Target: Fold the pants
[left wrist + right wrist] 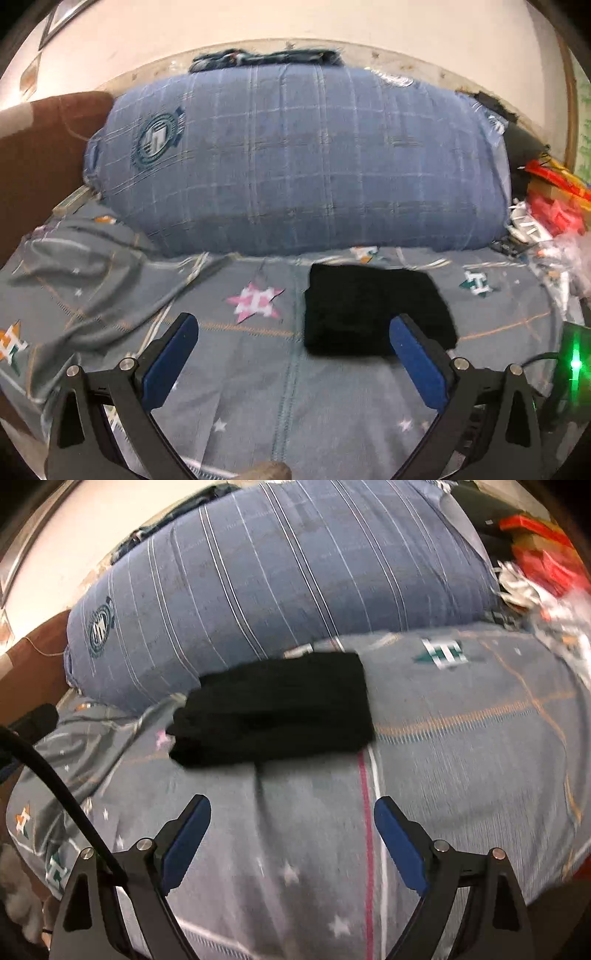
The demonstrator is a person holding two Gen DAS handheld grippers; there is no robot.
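The black pants (373, 310) lie folded into a compact rectangle on the grey patterned bedsheet (258, 387), just in front of a big blue pillow. They also show in the right wrist view (273, 709). My left gripper (293, 325) is open and empty, its right finger (417, 365) overlapping the near right corner of the pants. My right gripper (291, 808) is open and empty, held above the sheet (461, 760) a short way in front of the pants.
A large blue checked pillow (303, 162) fills the back of the bed. A brown headboard or cushion (40, 162) stands at left. Red packages and clutter (554, 199) sit at right. The sheet is bunched at left (81, 266).
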